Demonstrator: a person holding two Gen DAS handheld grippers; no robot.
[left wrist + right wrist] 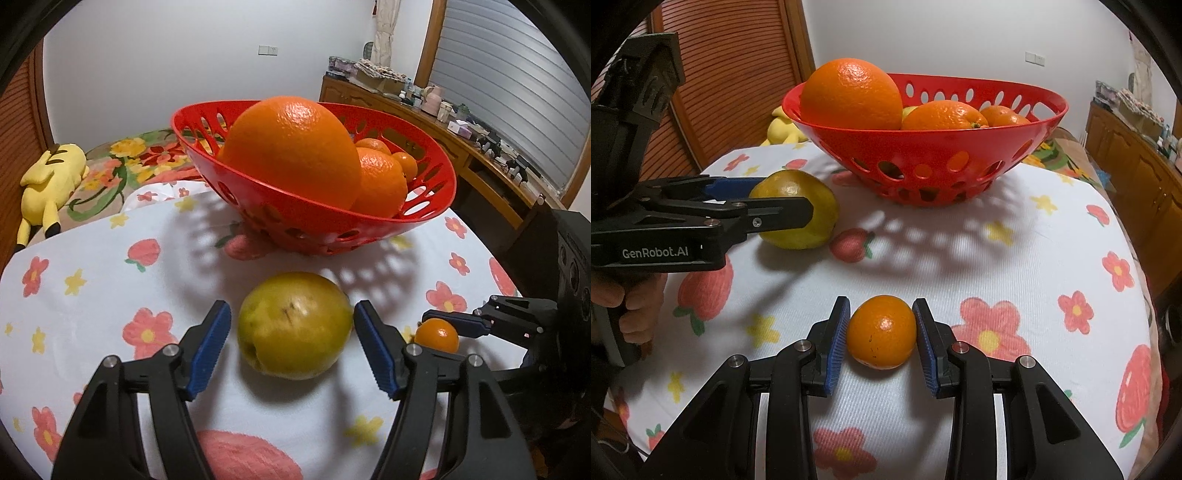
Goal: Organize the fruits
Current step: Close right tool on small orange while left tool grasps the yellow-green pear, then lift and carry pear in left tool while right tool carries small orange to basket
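Left wrist view shows the left gripper (291, 328) open wide around a yellow-green round pear (294, 325), a small gap on each side. Right wrist view shows the right gripper (881, 328) closed onto a small orange mandarin (882, 331) on the flowered tablecloth (1015, 266); ahead stands the red perforated plastic basket (923, 147) with oranges.

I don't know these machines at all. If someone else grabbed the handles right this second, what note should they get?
Left hand-held gripper: open, fingers either side of the yellow-green fruit on the tablecloth, not yet squeezing.
Right hand-held gripper: closed around the small orange, pads touching or nearly so; it looks to rest on the cloth.
Red basket: already holds a big orange and some smaller ones.
Left to do: probably grip both fruits and put them in the basket.
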